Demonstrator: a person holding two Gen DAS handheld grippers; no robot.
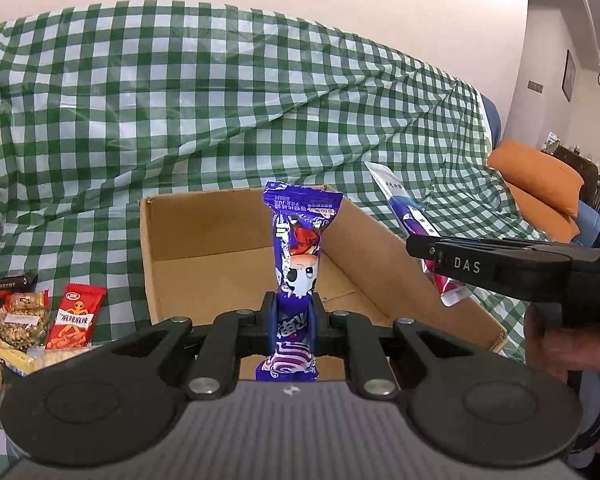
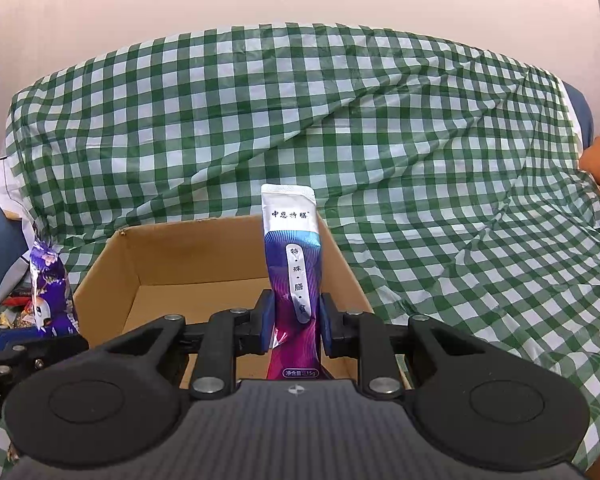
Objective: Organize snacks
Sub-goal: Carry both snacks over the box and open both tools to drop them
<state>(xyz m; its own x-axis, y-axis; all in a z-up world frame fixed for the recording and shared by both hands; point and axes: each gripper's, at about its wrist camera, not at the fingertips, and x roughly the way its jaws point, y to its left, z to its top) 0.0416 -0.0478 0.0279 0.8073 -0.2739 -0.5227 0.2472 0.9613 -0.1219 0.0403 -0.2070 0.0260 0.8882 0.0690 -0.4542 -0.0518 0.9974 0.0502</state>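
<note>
Snacks sit in both tongs at once: the left gripper point(image 1: 293, 320) is clamped on a purple cartoon wrapper point(image 1: 298, 256) that stands upright between its pads, and the right gripper point(image 2: 296, 322) is clamped on a white-and-purple sachet point(image 2: 294, 268), also upright. Both hover at the near edge of the cardboard box point(image 1: 220, 256), which looks empty where its floor shows (the near part is hidden by the tools). In the left view the right gripper reaches in from three o'clock, over the box's right wall. The loose pile of snacks point(image 1: 32, 320) lies at nine o'clock on the green checked cloth point(image 1: 180, 120). To place well, I would lower each packet close to the box floor before releasing, one near each side wall, so that they lie flat and apart.
</note>
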